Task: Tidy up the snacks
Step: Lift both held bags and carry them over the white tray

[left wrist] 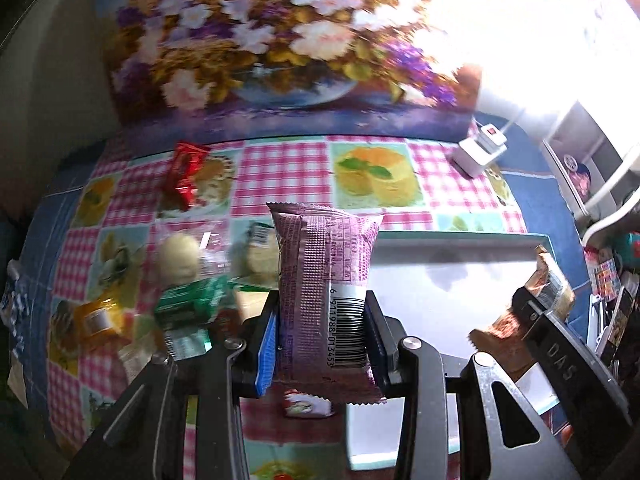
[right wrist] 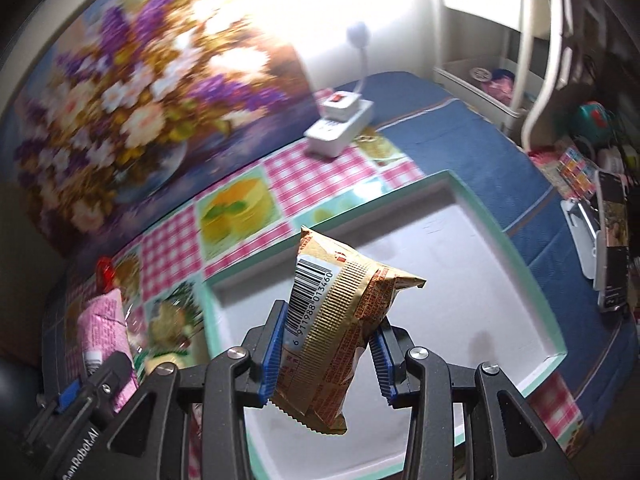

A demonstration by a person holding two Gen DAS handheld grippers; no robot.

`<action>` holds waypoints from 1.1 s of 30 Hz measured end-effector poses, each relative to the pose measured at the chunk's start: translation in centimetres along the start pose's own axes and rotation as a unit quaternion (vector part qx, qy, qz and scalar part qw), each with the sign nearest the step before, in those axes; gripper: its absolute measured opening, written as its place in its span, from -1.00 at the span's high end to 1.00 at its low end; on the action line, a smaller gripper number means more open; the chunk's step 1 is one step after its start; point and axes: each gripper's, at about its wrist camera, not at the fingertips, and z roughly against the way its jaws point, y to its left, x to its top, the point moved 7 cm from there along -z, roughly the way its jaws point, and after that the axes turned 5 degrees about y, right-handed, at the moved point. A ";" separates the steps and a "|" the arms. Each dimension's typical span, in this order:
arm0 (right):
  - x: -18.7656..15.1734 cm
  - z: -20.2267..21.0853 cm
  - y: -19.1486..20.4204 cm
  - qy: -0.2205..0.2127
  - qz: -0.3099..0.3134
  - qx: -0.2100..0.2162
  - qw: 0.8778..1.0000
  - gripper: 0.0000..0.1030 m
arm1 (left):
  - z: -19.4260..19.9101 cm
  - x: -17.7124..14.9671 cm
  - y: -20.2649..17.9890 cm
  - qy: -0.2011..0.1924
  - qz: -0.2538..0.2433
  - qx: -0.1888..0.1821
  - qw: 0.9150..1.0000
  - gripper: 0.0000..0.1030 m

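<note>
The left gripper (left wrist: 322, 344) is clamping its jaws on a purple snack packet (left wrist: 326, 292), which is standing upright between the blue pads with its barcode facing the camera. It is hanging above the bench (left wrist: 280, 168), which is wearing a pink checked cloth with food pictures, at the left edge of a white tray with a mint rim (left wrist: 460, 236).

The right gripper (right wrist: 326, 364) is gripping a gold snack packet (right wrist: 332, 332) in its jaws, barcode upward, and is holding it over the white floor of the tray (right wrist: 500, 264).

Left of the tray, loose snacks are lying on the cloth: a red wrapper (left wrist: 185, 174), a green packet (left wrist: 188, 306), an orange packet (left wrist: 96, 318) and a pale round cake in clear wrap (left wrist: 178, 260). A white power strip (right wrist: 340, 124) is sitting at the far side, beside a floral picture (left wrist: 256, 40) that is standing against the wall.
</note>
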 end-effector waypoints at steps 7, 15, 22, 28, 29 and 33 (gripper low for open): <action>2.1 -0.8 -3.9 -0.004 -0.051 -0.024 0.998 0.18 | -2.7 1.0 -4.5 0.025 -0.051 -0.021 0.998 0.22; 3.5 -3.0 -7.7 0.009 -0.098 -0.038 0.994 0.18 | -5.6 1.5 -8.8 0.039 -0.089 -0.033 0.995 0.21; 3.8 -5.1 -9.3 0.027 -0.119 -0.043 0.992 0.18 | -7.8 1.7 -10.4 0.055 -0.099 -0.034 0.993 0.21; 3.6 -6.5 -9.6 0.042 -0.125 -0.043 0.990 0.18 | -9.2 1.3 -11.0 0.065 -0.107 -0.029 0.992 0.20; 3.5 -6.7 -9.5 0.045 -0.124 -0.044 0.990 0.18 | -9.4 1.2 -11.0 0.067 -0.108 -0.029 0.991 0.20; 2.7 -7.9 -9.4 0.064 -0.117 -0.052 0.990 0.18 | -9.7 0.9 -11.1 0.073 -0.107 -0.029 0.991 0.19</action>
